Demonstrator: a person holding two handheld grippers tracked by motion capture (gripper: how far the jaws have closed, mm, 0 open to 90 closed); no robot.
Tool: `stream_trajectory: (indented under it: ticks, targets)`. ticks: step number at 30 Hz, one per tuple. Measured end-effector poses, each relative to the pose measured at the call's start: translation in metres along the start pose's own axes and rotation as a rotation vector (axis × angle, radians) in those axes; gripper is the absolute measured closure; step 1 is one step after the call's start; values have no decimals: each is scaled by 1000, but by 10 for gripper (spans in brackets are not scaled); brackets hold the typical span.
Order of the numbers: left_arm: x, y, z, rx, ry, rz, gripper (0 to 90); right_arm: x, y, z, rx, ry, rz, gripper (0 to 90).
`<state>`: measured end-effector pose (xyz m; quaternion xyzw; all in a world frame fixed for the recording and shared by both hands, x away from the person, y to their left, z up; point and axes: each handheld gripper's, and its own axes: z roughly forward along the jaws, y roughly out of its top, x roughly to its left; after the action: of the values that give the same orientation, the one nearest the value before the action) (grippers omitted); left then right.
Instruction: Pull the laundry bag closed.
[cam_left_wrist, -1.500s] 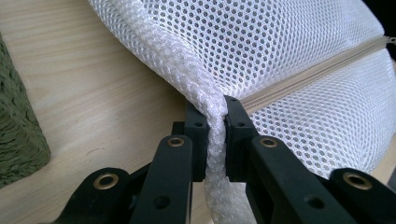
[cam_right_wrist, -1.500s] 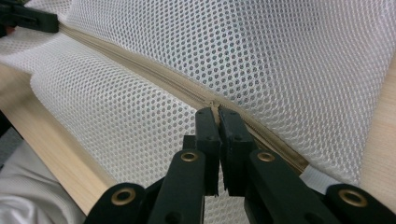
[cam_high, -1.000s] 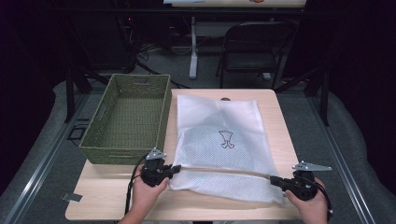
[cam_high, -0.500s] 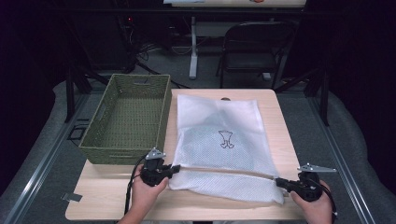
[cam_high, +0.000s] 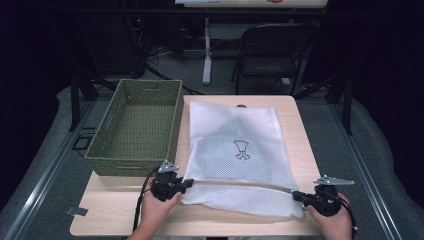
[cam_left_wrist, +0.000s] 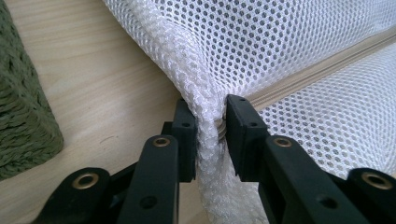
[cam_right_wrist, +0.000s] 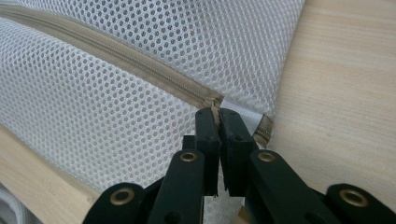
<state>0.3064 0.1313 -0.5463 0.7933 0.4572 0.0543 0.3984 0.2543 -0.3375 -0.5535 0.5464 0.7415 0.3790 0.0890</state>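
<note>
Both grippers work the mesh bag; my right gripper pinches the zipper pull, left gripper jaws just easing around bunched mesh; next, regrip.

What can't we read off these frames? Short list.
- Mesh bag contents: high view, the weave and a white layer blur whatever is inside.
- Zipper pull: right gripper view, the right gripper is shut on it and covers it.
- Left gripper: its jaws have just been opening with bunched mesh between them; whether the pads still press is unclear.
- Basket floor: near wall hides the near strip.
</note>
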Motion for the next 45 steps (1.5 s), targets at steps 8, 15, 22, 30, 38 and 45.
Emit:
stream_trajectory:
  ticks: [8,15,22,30,38,45]
  targets:
    - [2,0,-6,2,44,5,548,3,0,-1,-8,-14,-15,826]
    - [4,0,-22,-33,59,12,447,7,1,-5,-53,-14,-29,648]
    - [11,-5,-39,-66,78,14,429,12,1,-13,-130,-71,-92,489]
    - [21,-13,-53,-85,101,-9,425,6,-8,-22,-162,-113,-122,424]
    - [33,-27,-64,-87,148,-17,424,-6,-19,-29,-188,-154,-82,420]
    - [43,-37,-74,-96,175,-37,425,-15,-21,-24,-183,-195,-61,437]
